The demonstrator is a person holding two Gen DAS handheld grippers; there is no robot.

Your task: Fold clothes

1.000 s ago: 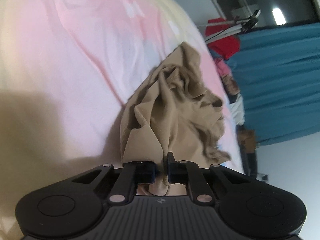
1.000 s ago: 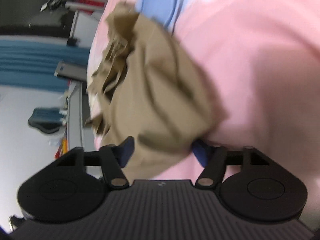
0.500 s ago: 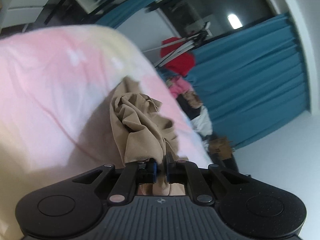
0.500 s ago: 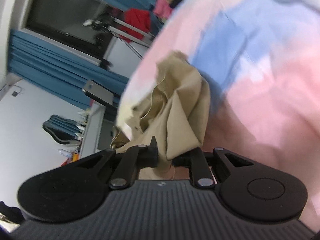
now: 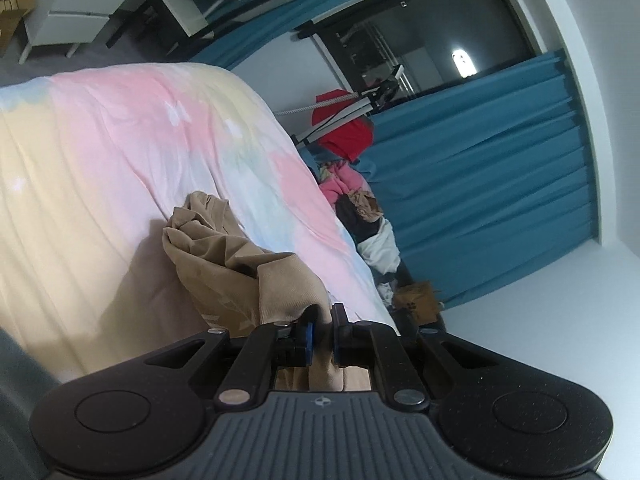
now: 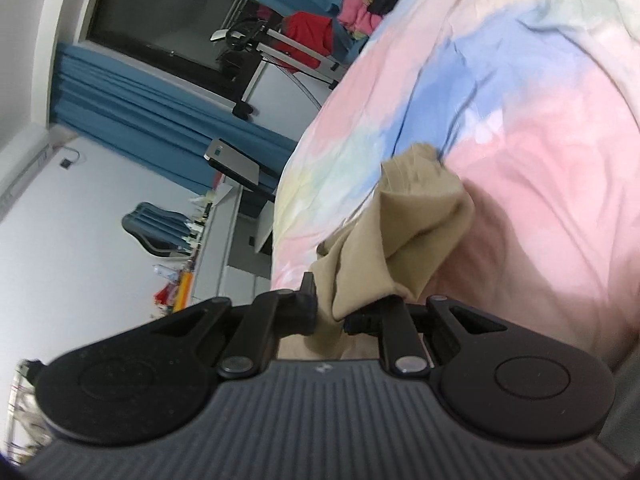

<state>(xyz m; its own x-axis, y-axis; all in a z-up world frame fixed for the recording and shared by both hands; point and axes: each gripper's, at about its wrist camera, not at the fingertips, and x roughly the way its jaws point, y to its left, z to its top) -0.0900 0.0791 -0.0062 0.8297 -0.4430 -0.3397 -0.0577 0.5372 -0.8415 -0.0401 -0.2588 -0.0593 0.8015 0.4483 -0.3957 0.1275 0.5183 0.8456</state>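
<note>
A crumpled tan garment (image 5: 232,264) hangs over the pastel bedspread (image 5: 100,148), lifted off it at the near end. My left gripper (image 5: 322,338) is shut on a bunch of its cloth, which runs down between the pads and below them. In the right wrist view the same tan garment (image 6: 412,232) drapes from my right gripper (image 6: 330,312), whose jaws are shut on another bunch of it. The far end of the garment still trails toward the bedspread (image 6: 520,140).
Blue curtains (image 5: 500,184) and a dark window stand behind the bed. A pile of clothes (image 5: 360,208) lies beyond the bed's far edge, with a red garment on a metal rack (image 6: 288,52). A desk with small items (image 6: 208,232) stands to the left.
Both grippers have risen with the tan garment, pulling it up off the bedspread. The right gripper's jaws went from wide apart around the cloth to shut on it.
</note>
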